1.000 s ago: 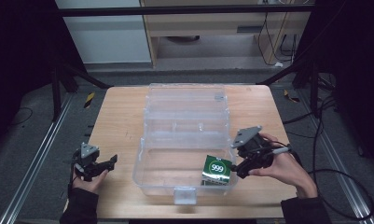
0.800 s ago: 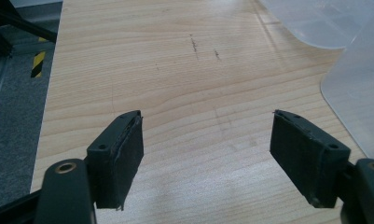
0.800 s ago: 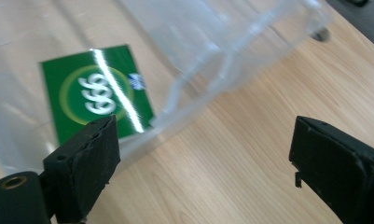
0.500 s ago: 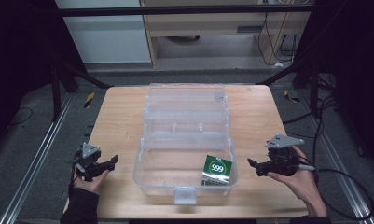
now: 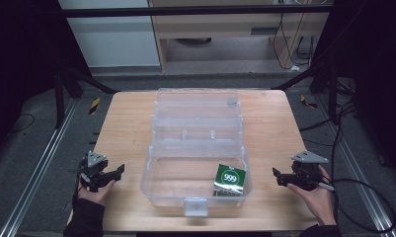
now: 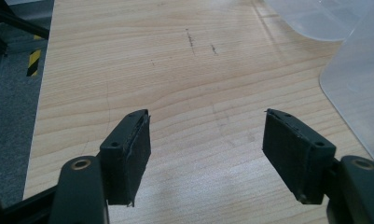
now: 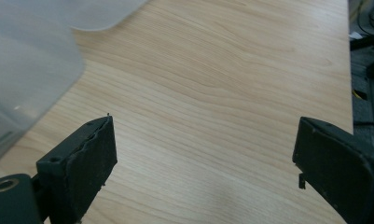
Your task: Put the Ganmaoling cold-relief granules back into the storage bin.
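A clear plastic box [image 5: 195, 148] with its lid laid back stands mid-table. In its front right corner leans a green packet marked 999 [image 5: 230, 178]. My right gripper [image 5: 278, 174] rests low over the table to the right of the box, apart from it, pointing toward it. Its jaws have just been opening and stand wide with only bare wood between them [image 7: 206, 122]; the box wall [image 7: 26, 70] is at the left. My left gripper [image 5: 117, 170] sits left of the box, open and empty [image 6: 206, 116], with the box's edge [image 6: 357, 93] to its right.
The wooden table [image 5: 126, 128] has bare strips on both sides of the box. Metal rails [image 5: 42, 163] run along the dark floor on the left, and cables [image 5: 363, 197] trail on the right. A cabinet [image 5: 210, 29] stands behind the table.
My right gripper drew away from the green packet at the box's front right, moving right and down toward the table. The packet stays in the box. My left gripper kept still.
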Demonstrator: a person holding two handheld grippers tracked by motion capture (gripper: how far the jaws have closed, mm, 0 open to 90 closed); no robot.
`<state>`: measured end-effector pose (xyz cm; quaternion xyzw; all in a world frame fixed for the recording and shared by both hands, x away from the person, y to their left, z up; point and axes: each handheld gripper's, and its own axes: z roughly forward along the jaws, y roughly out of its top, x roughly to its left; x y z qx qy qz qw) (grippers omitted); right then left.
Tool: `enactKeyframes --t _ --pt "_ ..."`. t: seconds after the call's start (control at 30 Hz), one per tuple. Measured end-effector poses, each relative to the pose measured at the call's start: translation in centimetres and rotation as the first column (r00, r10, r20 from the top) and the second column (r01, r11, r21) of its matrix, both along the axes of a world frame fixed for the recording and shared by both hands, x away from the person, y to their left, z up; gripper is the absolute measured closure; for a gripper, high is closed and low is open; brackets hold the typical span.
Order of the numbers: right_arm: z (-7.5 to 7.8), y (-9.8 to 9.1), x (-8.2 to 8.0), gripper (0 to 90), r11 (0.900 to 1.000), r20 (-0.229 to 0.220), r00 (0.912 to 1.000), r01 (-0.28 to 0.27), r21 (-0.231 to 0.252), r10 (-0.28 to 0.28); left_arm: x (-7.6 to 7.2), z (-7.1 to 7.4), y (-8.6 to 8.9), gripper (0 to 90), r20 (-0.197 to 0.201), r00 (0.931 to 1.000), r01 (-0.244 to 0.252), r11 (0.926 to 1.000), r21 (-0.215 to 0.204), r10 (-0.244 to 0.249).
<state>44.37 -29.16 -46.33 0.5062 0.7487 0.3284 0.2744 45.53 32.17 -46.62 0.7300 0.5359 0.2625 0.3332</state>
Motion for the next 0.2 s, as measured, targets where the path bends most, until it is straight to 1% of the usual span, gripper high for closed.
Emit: enactKeyframes --t 0.07,0.13,0.2 --pt "-0.4 -0.4 0.1 6.0 0.9987 0.01 0.9992 0.039 0.032 -0.04 0.0 -0.1 -0.1 32.0 -0.002 1.0 0.001 1.0 0.007 -0.001" --pt "-0.9 -0.8 0.2 5.4 0.9963 0.015 0.9973 0.071 0.05 -0.071 0.0 -0.1 -0.1 32.0 -0.004 1.0 0.003 0.9999 0.011 -0.003" --pt "-1.3 -1.1 0.3 5.0 0.995 0.009 0.9958 0.09 0.044 -0.091 0.0 -0.2 -0.2 32.0 -0.005 1.0 0.005 0.9999 0.017 -0.005"
